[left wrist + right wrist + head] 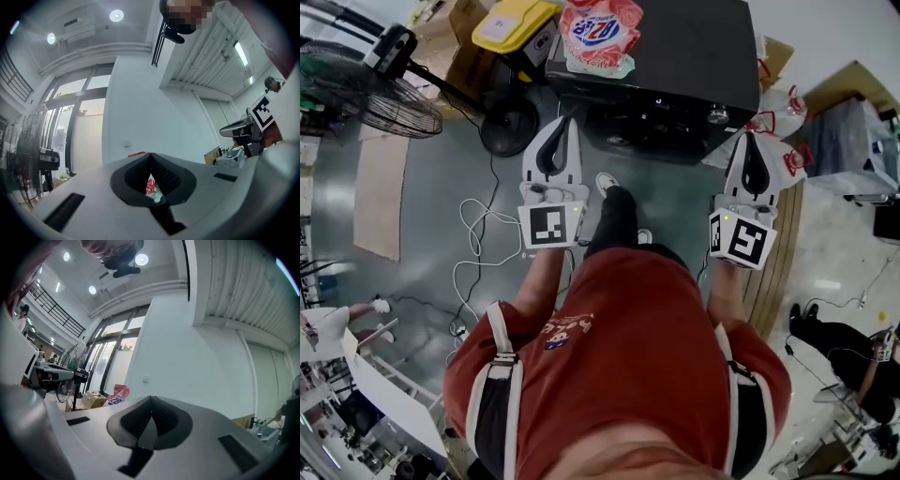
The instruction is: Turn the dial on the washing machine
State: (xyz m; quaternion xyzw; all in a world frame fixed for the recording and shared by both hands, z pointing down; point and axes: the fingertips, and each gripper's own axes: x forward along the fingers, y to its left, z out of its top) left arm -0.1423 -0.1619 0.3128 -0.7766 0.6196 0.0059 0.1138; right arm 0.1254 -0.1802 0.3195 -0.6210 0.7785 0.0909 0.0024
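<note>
Floor open — washing machine blocks ahead.

Plastic, cloth and a floor with a sheen, as I read it from my end.
I see the washing machine as dark and smooth, faintly glossy on top. The detergent bag is crinkled, shiny plastic film. The left gripper and right gripper have matt pale-grey plastic shells, and their black pads are ribbed and look rubbery. The floor is smooth grey and reflective, the shirt matt red cloth, and the fan guard thin dark wire.
</note>
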